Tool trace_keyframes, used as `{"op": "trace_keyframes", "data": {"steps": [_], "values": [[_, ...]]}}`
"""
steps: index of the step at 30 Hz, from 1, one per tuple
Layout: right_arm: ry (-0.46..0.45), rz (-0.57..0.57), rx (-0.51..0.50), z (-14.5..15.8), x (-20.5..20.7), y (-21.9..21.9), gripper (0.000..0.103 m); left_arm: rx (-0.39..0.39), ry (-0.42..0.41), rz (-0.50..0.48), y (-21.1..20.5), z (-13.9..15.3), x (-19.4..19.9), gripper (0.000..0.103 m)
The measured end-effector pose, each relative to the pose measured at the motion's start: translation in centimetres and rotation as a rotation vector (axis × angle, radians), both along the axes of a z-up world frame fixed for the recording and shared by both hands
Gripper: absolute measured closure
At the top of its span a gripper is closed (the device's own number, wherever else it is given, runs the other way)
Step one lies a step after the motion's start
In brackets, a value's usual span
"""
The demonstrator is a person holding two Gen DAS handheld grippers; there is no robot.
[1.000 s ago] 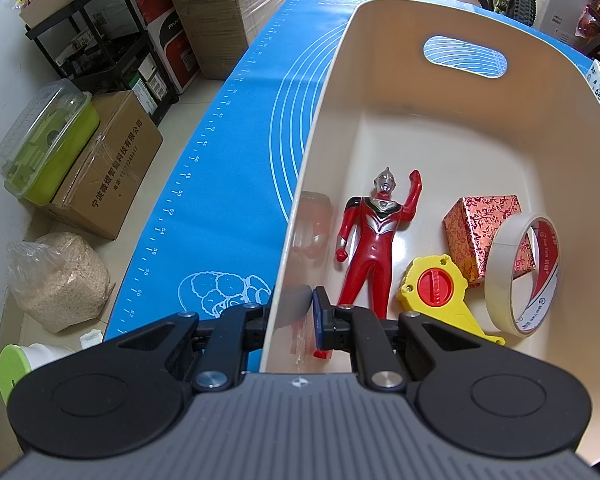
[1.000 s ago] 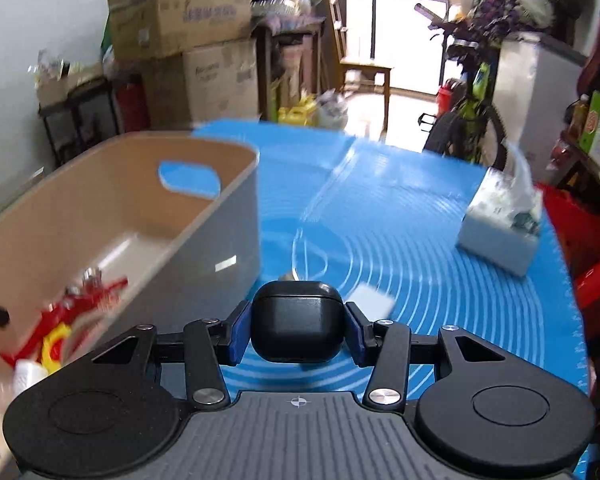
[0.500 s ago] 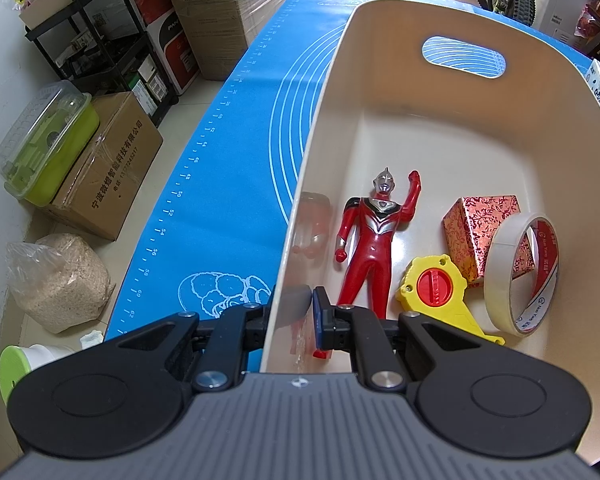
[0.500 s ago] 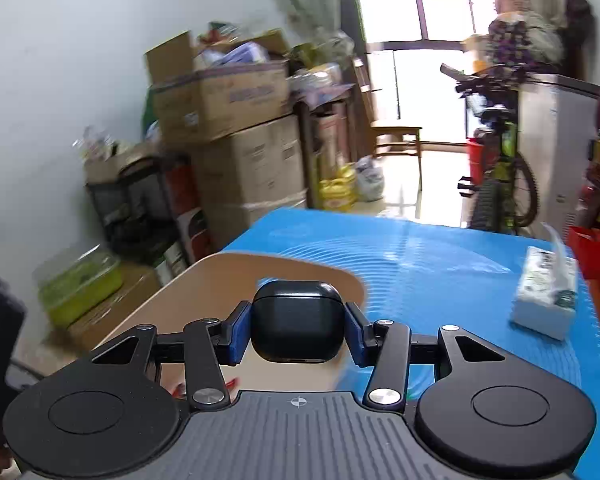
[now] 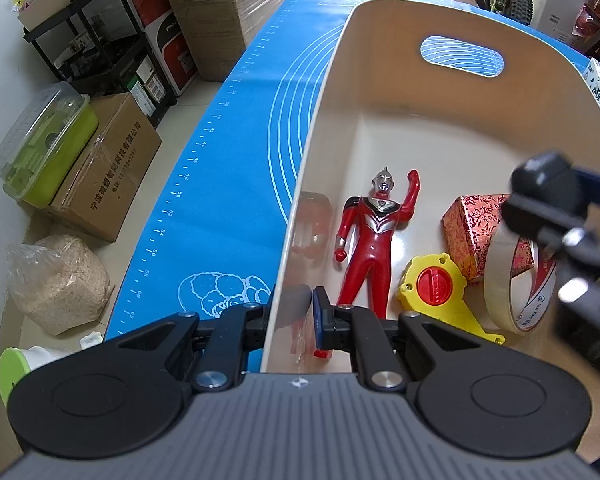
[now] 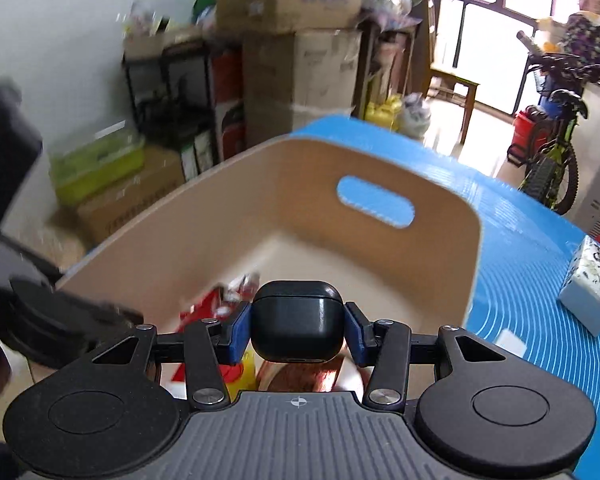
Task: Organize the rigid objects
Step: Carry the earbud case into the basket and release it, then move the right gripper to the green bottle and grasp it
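I am clamping the bin (image 5: 312, 184) wall in my left gripper (image 5: 290, 316); my right gripper (image 6: 298, 330) is gripping a black case (image 6: 298, 326) above the bin; releasing here risks it striking the tape roll (image 5: 500, 280).

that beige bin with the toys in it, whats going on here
A person is sorting small items into the beige bin on the blue mat. The left gripper is clamped on the bin's near wall, steadying it. The right gripper holds a black earbud case over the bin, not yet released. Already inside lie a red hero figure, a yellow tape measure, a red patterned box and a tape roll.
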State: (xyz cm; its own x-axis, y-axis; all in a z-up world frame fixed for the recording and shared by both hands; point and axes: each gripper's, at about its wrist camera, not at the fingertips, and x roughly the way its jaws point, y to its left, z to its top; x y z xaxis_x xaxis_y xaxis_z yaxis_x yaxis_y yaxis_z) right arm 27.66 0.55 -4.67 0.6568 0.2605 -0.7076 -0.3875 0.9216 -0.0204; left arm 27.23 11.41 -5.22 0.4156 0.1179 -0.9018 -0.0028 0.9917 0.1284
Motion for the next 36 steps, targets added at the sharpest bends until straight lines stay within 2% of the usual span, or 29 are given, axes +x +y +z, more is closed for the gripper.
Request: {"op": "trace_keyframes", "data": {"steps": [5, 10, 11, 17, 23, 26, 31, 36], "values": [[0.039, 0.021, -0.037, -0.9, 0.1, 1.1, 0.049, 0.001, 0.000, 0.000, 0.0, 0.0, 0.0, 0.087], [0.067, 0.017, -0.028, -1.0, 0.3, 1.2, 0.048, 0.003, -0.001, 0.000, 0.0, 0.0, 0.0, 0.087], [0.069, 0.015, -0.022, -1.0, 0.4, 0.7, 0.043, 0.003, -0.002, -0.001, 0.0, 0.0, 0.0, 0.087], [0.048, -0.005, 0.047, 0.4, 0.2, -1.1, 0.029, 0.001, -0.001, 0.001, 0.0, 0.1, 0.0, 0.087], [-0.039, -0.088, 0.164, 3.5, 0.0, -4.9, 0.027, 0.001, -0.001, 0.002, 0.0, 0.1, 0.0, 0.087], [-0.082, -0.141, 0.186, 4.3, 0.1, -6.8, 0.026, 0.002, -0.001, 0.003, -0.1, 0.1, 0.1, 0.087], [-0.087, -0.248, 0.194, 3.9, 0.9, -10.2, 0.025, 0.003, -0.001, 0.002, -0.1, 0.1, 0.1, 0.087], [-0.095, -0.321, 0.170, 1.7, 1.8, -13.1, 0.025, 0.002, -0.001, 0.002, 0.0, 0.1, 0.1, 0.087]]}}
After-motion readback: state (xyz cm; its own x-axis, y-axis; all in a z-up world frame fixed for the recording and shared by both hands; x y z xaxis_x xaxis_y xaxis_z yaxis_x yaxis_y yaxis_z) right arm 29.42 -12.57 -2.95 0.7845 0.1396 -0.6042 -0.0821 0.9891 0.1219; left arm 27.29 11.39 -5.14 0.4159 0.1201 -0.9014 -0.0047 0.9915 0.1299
